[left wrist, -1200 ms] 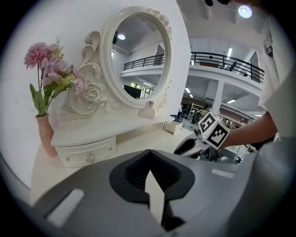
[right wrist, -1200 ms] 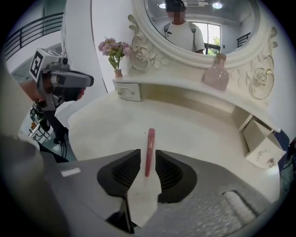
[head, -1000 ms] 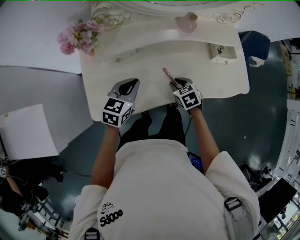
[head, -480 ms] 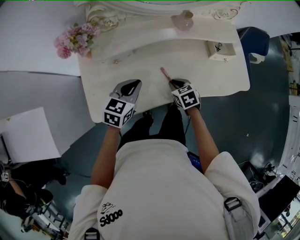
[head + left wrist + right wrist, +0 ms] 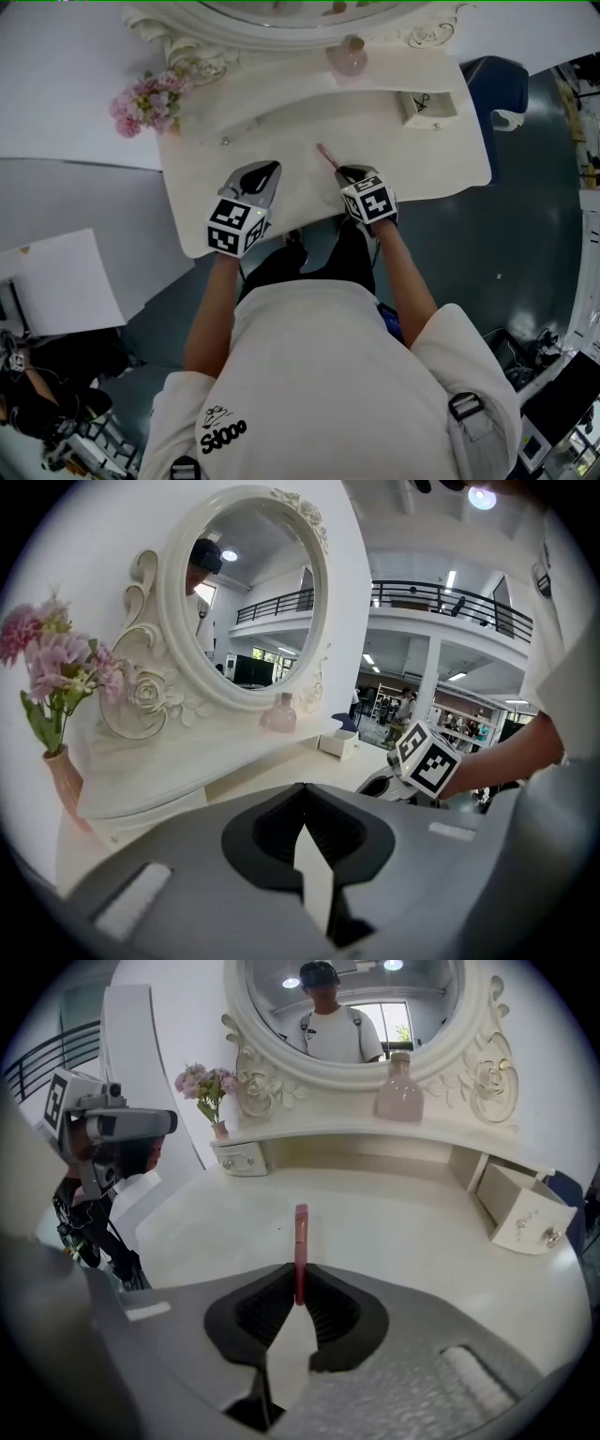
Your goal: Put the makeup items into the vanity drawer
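Makeup stick (image 5: 300, 1234), slim and rose-pink, sits between the closing right tongs (image 5: 300, 1277).

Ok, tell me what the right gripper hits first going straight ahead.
The right gripper, jaws closing on the pink stick: bare tabletop ahead, then probably the raised shelf front; depth unclear.

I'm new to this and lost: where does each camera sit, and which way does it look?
Head view: on the person's head, facing steeply down at the vanity top; shows torso, arms, left gripper, right gripper.
Left gripper view: rides that gripper, along its shut jaws toward the mirror.
Right gripper view: rides that gripper, jaws closing on a pink stick.
Shared: both gripper views face the mirror.
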`<state>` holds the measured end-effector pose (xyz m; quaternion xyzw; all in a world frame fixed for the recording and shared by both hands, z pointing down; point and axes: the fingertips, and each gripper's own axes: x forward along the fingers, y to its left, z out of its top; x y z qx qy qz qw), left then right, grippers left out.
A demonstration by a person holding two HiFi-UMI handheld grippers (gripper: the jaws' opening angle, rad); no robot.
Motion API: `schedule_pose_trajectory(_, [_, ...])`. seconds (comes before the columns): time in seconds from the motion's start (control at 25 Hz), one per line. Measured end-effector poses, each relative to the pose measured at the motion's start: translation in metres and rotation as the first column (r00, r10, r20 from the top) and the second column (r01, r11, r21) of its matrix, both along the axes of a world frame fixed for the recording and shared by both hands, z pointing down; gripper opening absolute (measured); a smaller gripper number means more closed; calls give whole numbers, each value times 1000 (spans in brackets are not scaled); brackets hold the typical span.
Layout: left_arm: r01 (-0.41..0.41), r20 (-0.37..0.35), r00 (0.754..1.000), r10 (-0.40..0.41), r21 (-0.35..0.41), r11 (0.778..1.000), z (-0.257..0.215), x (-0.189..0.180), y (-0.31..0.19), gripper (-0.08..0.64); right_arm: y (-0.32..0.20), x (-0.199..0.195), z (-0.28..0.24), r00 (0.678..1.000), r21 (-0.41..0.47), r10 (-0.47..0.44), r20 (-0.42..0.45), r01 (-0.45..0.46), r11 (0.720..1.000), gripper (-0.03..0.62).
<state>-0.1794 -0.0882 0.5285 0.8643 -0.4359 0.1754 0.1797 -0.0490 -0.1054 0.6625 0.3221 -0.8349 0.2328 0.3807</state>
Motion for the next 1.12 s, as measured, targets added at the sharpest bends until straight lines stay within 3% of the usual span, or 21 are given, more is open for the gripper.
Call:
schedule_pose_trajectory(0.36, [-115,-36,993,116,43,992,-26,76,-31,18,-30,79,-49,992,87,126,28,-128,988,37])
schedule_pose_trajectory(0.8, [-233,-81,968,239,82,969,-51,176,-76,18,-85,205,-99,952,165,304,24,-304,938,37])
schedule_pose_trajectory(1.12, [-238,-66,968,242,61,969,-46,212,-108,18,-131,265,-98,930,139,366,27,-367,920,37])
